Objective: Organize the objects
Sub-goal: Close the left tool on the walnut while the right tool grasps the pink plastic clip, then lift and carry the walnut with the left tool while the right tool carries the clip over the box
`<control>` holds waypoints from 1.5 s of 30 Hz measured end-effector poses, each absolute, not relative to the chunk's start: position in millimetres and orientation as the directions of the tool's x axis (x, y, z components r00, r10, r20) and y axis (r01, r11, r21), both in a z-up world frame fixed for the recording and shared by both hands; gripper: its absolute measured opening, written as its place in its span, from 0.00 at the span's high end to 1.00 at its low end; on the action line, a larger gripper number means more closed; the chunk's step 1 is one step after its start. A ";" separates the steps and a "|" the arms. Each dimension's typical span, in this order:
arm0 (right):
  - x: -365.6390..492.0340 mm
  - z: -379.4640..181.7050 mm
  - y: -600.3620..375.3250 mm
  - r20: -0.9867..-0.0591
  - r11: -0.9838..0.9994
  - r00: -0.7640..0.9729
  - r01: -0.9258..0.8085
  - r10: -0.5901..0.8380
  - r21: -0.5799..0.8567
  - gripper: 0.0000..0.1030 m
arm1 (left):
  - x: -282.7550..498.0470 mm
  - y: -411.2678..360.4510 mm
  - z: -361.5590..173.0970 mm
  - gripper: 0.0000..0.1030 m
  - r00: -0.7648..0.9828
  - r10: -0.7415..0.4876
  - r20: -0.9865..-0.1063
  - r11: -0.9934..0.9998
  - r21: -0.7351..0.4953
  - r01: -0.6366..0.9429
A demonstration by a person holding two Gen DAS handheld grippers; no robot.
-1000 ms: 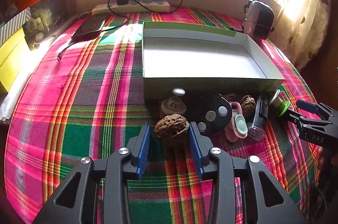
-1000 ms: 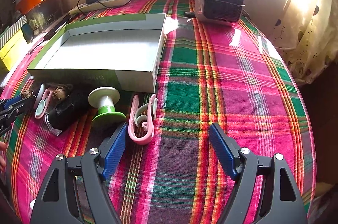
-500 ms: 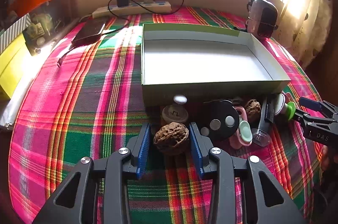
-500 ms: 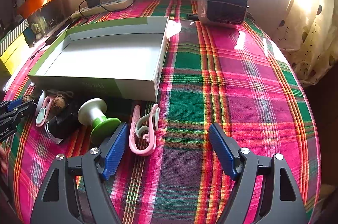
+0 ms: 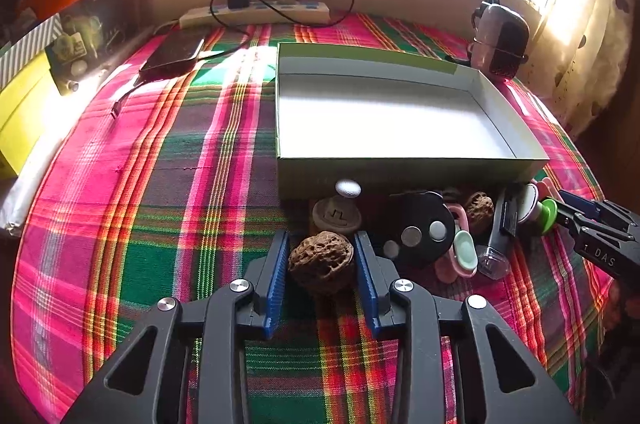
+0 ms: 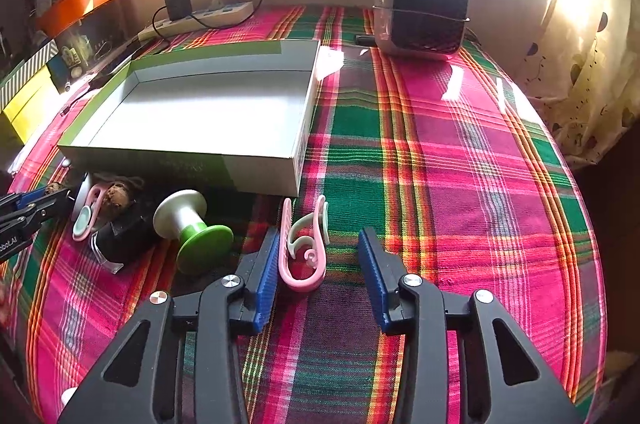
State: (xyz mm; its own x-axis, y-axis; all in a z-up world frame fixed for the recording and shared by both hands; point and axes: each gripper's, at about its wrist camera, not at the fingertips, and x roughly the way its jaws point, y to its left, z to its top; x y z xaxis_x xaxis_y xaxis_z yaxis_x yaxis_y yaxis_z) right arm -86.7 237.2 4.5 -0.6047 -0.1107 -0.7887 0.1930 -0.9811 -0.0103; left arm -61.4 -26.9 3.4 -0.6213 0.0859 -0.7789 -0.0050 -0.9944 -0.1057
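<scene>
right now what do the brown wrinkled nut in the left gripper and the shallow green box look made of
Brown wrinkled nut: looks like a walnut's woody shell, matte, deeply furrowed; it could be a replica. Shallow green box: apparently thin cardboard, with crisp folded walls, a smooth white lining and a green outside with a slight sheen.

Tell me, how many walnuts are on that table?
2. One walnut sits between the left gripper fingers; a second walnut lies by the box front wall. Others may be hidden behind clutter.

box [image 5: 400, 172] interior: open | near wall: crowded by spool [image 6: 192, 224], walnut [image 5: 479, 206]
</scene>
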 end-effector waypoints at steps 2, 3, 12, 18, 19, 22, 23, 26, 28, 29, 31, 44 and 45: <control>-86.0 4.5 236.8 -0.788 -0.980 -0.605 0.197 -0.114 -0.009 0.65 | -61.5 -26.9 3.4 0.71 -0.621 0.086 -0.779 -0.994 -0.106 -0.005; -85.8 4.5 237.1 -0.788 -0.981 -0.605 0.196 -0.114 -0.009 0.67 | -61.4 -27.0 3.4 0.71 -0.621 0.086 -0.779 -0.994 -0.106 -0.006; -84.6 4.4 236.6 -0.786 -0.980 -0.608 0.198 -0.113 -0.012 0.76 | -60.4 -28.5 3.6 0.71 -0.623 0.087 -0.778 -0.994 -0.106 -0.007; -84.0 4.8 236.7 -0.786 -0.981 -0.608 0.194 -0.110 -0.013 0.76 | -59.2 -28.7 3.7 0.71 -0.622 0.086 -0.778 -0.995 -0.104 -0.007; -83.6 4.8 236.7 -0.786 -0.981 -0.609 0.193 -0.109 -0.013 0.76 | -59.1 -28.7 3.6 0.71 -0.622 0.085 -0.778 -0.995 -0.103 -0.007; -82.7 5.2 237.4 -0.787 -0.981 -0.606 0.192 -0.114 -0.005 0.76 | -57.9 -29.0 4.1 0.71 -0.620 0.082 -0.781 -0.995 -0.099 -0.007; -82.4 5.4 238.0 -0.787 -0.982 -0.605 0.191 -0.118 0.000 0.76 | -57.2 -29.3 4.9 0.71 -0.621 0.082 -0.780 -0.995 -0.099 -0.006; -80.9 7.2 238.6 -0.784 -0.982 -0.608 0.190 -0.124 0.008 0.76 | -55.8 -30.0 8.1 0.71 -0.625 0.081 -0.776 -0.995 -0.100 -0.005; -79.9 9.7 238.0 -0.781 -0.981 -0.611 0.194 -0.127 0.008 0.76 | -55.2 -29.6 10.7 0.71 -0.628 0.077 -0.774 -0.995 -0.097 -0.003; -79.3 11.2 237.8 -0.779 -0.981 -0.613 0.194 -0.128 0.008 0.76 | -54.8 -29.6 12.2 0.71 -0.630 0.078 -0.773 -0.995 -0.098 -0.003; -78.0 14.8 237.4 -0.774 -0.981 -0.620 0.194 -0.130 0.009 0.76 | -53.8 -29.0 15.7 0.71 -0.634 0.080 -0.770 -0.995 -0.099 -0.005; -88.4 50.9 229.8 -0.732 -0.976 -0.662 0.218 -0.162 0.019 0.76 | -74.8 -21.3 45.4 0.71 -0.661 0.099 -0.744 -0.995 -0.094 -0.043; -91.1 53.2 227.6 -0.730 -0.975 -0.664 0.222 -0.164 0.017 0.76 | -78.3 -21.0 46.2 0.71 -0.661 0.104 -0.743 -0.994 -0.099 -0.045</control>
State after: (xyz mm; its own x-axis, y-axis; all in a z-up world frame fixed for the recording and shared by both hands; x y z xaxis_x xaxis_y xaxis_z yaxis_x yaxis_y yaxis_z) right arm -91.1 227.6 53.2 -0.6638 -0.1635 -0.7298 0.2217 -0.9750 0.0168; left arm -78.3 -21.0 46.2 -0.6614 0.1042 -0.7427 -0.0452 -0.9940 -0.0993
